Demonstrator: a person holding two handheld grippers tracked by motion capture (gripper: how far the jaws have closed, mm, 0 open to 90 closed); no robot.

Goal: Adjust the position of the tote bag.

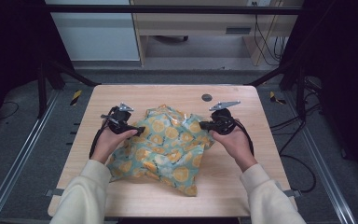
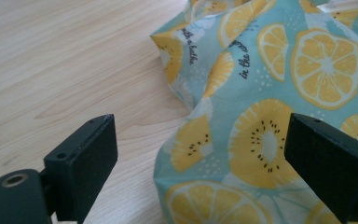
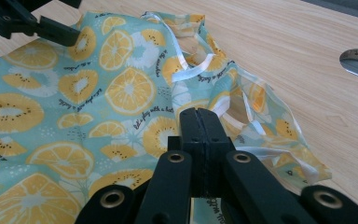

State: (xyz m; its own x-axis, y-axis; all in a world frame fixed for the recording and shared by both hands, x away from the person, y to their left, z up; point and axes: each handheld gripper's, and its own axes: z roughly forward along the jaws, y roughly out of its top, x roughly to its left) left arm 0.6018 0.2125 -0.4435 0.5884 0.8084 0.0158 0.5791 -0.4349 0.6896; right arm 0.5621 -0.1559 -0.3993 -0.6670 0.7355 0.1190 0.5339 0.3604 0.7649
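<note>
Light wood counter [image 1: 242, 186], dark framing and cables around it. Crumpled lemon-print cloth [image 1: 168, 149] lies mid-counter. Left tongs [image 2: 200, 154] gape over its edge — right tongs [image 3: 199, 122] pressed together; whether cloth is caught between them is hidden.

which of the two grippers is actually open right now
The left gripper: its jaws stand wide apart, straddling the edge of the fruit-print cloth. The right gripper has its jaws pressed together.
</note>
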